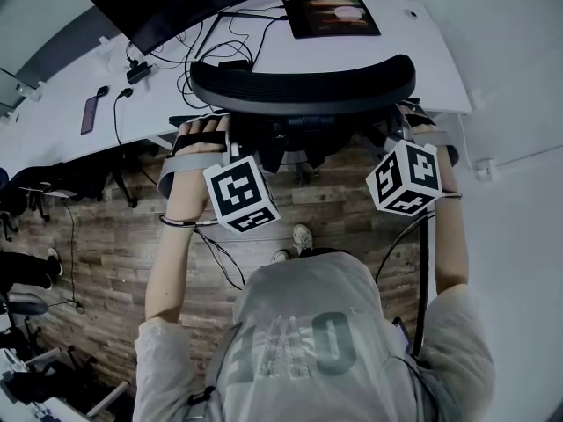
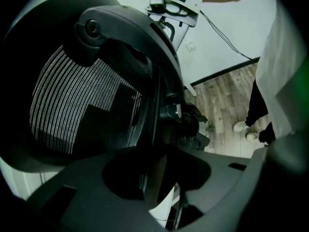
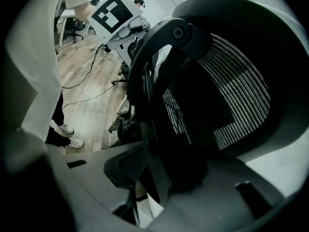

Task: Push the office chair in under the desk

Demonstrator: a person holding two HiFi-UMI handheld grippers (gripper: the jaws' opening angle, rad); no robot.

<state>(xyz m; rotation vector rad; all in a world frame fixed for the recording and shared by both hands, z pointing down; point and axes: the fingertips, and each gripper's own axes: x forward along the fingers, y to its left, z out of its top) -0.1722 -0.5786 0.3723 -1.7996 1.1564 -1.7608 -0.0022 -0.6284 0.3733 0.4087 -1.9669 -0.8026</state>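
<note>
The black office chair's curved backrest top [image 1: 303,86] lies against the front edge of the white desk [image 1: 431,60], and its seat is hidden beneath. I hold a gripper at each side of the backrest; their marker cubes [image 1: 239,192] [image 1: 405,176] show in the head view, their jaws do not. In the left gripper view, my left gripper [image 2: 157,166] straddles the backrest's black frame edge [image 2: 161,86], mesh [image 2: 82,100] to the left. My right gripper [image 3: 166,170] straddles the opposite frame edge [image 3: 145,81], mesh [image 3: 236,91] to the right. Both pairs of jaws are closed on the frame.
On the desk are a dark monitor [image 1: 167,3], a dark tablet-like pad [image 1: 332,16], tangled cables [image 1: 202,55] and a phone [image 1: 89,114]. Wood floor [image 1: 114,236] runs under me, my shoe [image 1: 301,236] behind the chair. Other chairs [image 1: 26,192] stand at left, a white wall [image 1: 519,148] at right.
</note>
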